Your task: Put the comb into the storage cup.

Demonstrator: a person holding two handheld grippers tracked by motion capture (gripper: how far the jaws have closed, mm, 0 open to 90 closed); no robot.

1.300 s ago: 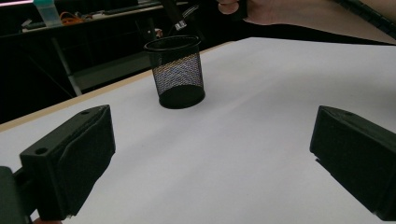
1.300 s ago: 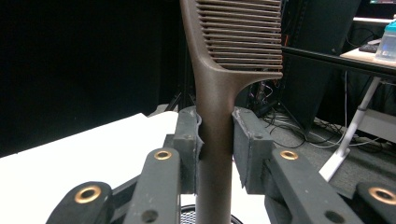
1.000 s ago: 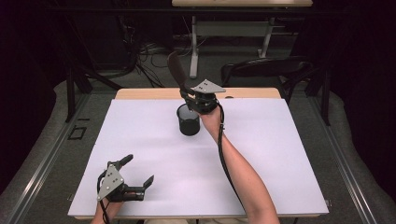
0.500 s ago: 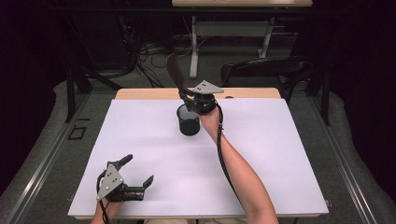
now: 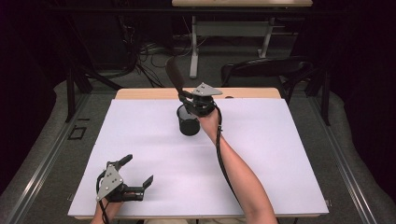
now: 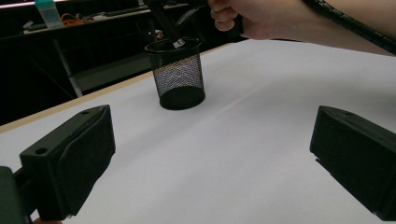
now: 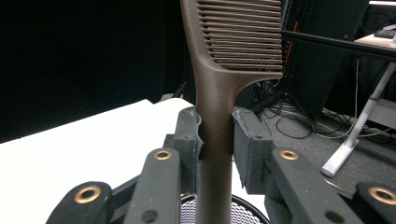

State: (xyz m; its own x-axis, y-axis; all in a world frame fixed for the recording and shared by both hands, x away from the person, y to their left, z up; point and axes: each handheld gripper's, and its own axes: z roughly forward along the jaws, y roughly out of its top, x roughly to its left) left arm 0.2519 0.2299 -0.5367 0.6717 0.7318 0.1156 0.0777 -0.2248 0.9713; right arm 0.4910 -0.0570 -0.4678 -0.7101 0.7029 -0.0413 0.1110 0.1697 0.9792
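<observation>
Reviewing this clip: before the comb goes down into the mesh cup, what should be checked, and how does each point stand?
1. Right gripper clamped on the comb handle: ok.
2. Comb handle pointing down toward the mesh cup: ok; its tip looks to be at the rim.
3. Cup upright on the table: ok.
4. Cup free of other items: cannot tell through the mesh.
5. Left gripper open and well away from the cup: ok.
6. Comb teeth above the jaws, so they will stay on top: ok.
</observation>
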